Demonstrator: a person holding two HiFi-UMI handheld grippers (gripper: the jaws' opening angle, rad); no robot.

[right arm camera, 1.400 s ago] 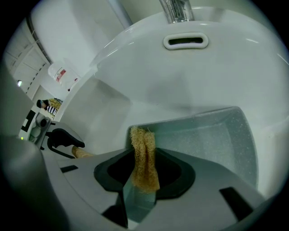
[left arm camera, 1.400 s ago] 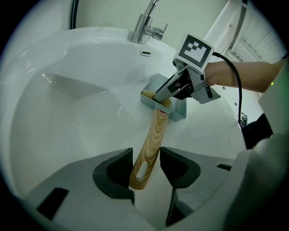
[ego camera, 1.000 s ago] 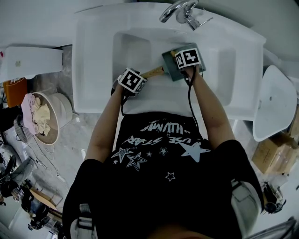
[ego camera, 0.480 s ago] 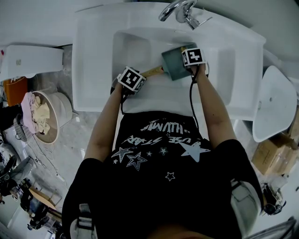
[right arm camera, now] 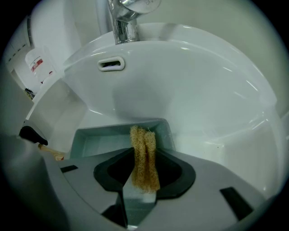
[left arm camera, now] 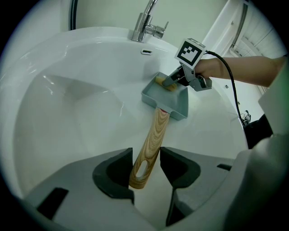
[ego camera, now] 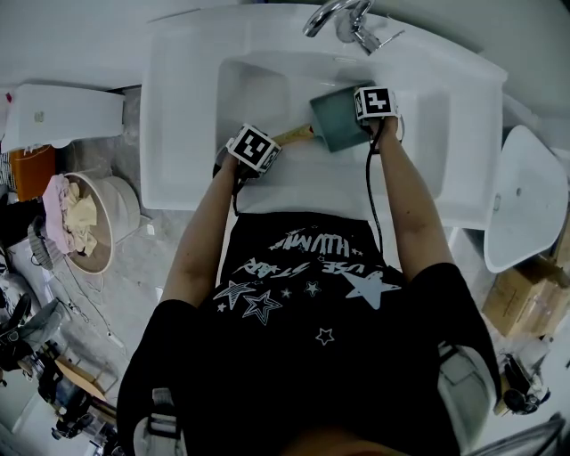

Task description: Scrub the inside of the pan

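A square grey-green pan (ego camera: 338, 120) with a wooden handle (ego camera: 294, 135) lies in the white sink (ego camera: 178, 107). My left gripper (left arm camera: 146, 164) is shut on the end of that wooden handle (left arm camera: 151, 146), and the pan (left arm camera: 167, 98) lies ahead of it. My right gripper (right arm camera: 144, 167) is shut on a folded yellow loofah sponge (right arm camera: 143, 158), whose tip rests inside the pan (right arm camera: 97, 142) near its far right wall. In the left gripper view the right gripper (left arm camera: 174, 81) presses the sponge (left arm camera: 161, 81) into the pan's far corner.
A chrome tap (ego camera: 343, 20) stands at the sink's back edge, with an overflow slot (right arm camera: 110, 64) beneath it. A bin with cloths (ego camera: 85, 223) sits on the floor at left. A white lid-shaped object (ego camera: 525, 200) lies to the right.
My right gripper with the sponge has moved to the right and slightly back across the pan. The left gripper and the handle have stayed about where they were.
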